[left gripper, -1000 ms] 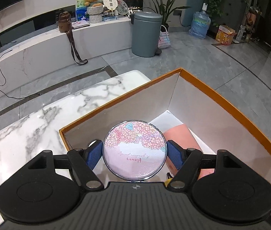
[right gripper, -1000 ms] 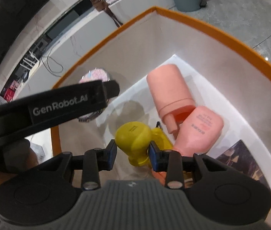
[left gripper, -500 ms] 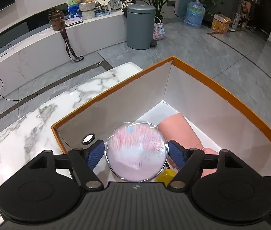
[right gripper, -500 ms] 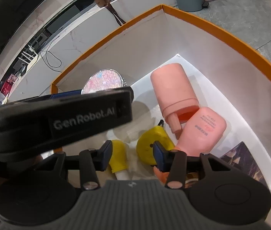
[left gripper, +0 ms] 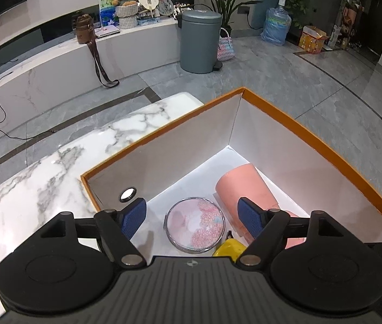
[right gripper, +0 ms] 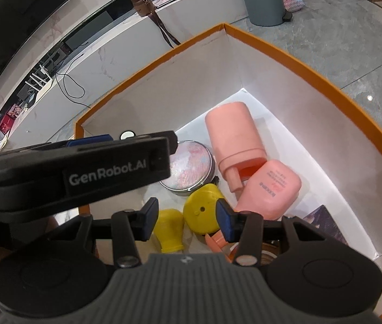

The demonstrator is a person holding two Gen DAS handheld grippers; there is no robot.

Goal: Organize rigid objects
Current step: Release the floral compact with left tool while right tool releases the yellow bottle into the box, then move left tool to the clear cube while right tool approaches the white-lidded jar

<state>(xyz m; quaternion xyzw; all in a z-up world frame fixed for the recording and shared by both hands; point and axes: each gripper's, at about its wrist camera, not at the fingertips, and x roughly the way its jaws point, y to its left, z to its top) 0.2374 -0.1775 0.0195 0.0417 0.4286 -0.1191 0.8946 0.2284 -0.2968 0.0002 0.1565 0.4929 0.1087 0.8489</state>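
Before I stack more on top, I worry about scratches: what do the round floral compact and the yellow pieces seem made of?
The round floral compact looks like a glossy printed face in a shiny metal-looking rim, judging by the silvery edge; it could be chromed plastic. The yellow pieces look like matte moulded plastic: uniform colour, soft dull sheen.

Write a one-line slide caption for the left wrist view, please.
Open left gripper above the floral round compact lying in the orange-rimmed box.

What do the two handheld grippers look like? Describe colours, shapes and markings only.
The left gripper has a black ribbed body, two round black discs, black linkage arms with silver pins, and blue textured finger pads. Seen from the right wrist, its side carries white "GenRobot.AI" lettering. The right gripper shares the shape, with a grey ribbed centre and dark blue pads. No cables show.
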